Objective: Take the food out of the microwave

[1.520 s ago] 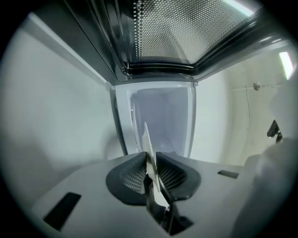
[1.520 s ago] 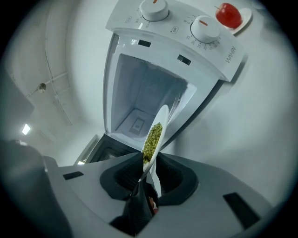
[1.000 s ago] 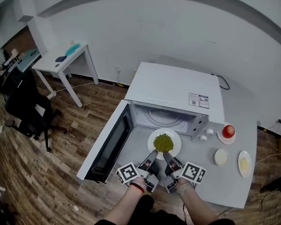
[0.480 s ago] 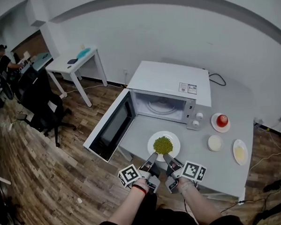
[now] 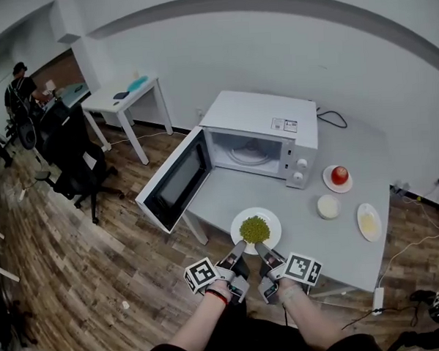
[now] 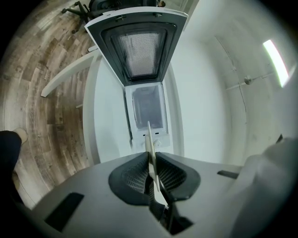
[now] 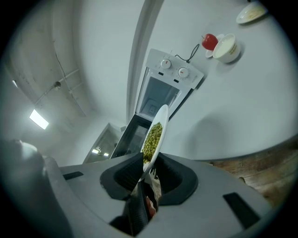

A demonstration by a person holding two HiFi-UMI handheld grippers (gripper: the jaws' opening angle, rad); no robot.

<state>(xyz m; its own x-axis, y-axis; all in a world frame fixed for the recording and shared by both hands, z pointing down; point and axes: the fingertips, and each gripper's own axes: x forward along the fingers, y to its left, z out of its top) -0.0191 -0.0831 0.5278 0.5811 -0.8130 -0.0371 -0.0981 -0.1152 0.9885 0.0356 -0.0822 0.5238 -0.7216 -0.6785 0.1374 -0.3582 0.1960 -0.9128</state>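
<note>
A white plate (image 5: pixel 273 221) of green peas (image 5: pixel 254 228) hangs over the grey table (image 5: pixel 334 257), well in front of the white microwave (image 5: pixel 259 125), whose door (image 5: pixel 177 182) stands wide open. My left gripper (image 5: pixel 240 245) and right gripper (image 5: pixel 260 244) each pinch the plate's near rim. In the left gripper view the rim (image 6: pixel 149 137) runs edge-on between the pads of the left gripper (image 6: pixel 150 155), whose jaws have just been closing on it. In the right gripper view the plate (image 7: pixel 160 118) and peas (image 7: pixel 152 137) rise from the shut right gripper (image 7: pixel 149 162).
On the table's right stand a red apple on a saucer (image 5: pixel 339 175), a small white bowl (image 5: pixel 327 206) and a plate of yellow food (image 5: pixel 369 222). A black office chair (image 5: pixel 76 171), a white desk (image 5: pixel 124 99) and a person (image 5: pixel 20 90) are at the far left.
Both grippers have carried the plate back from the microwave's mouth toward the table's front edge. The microwave now looks farther away, with its cavity empty.
</note>
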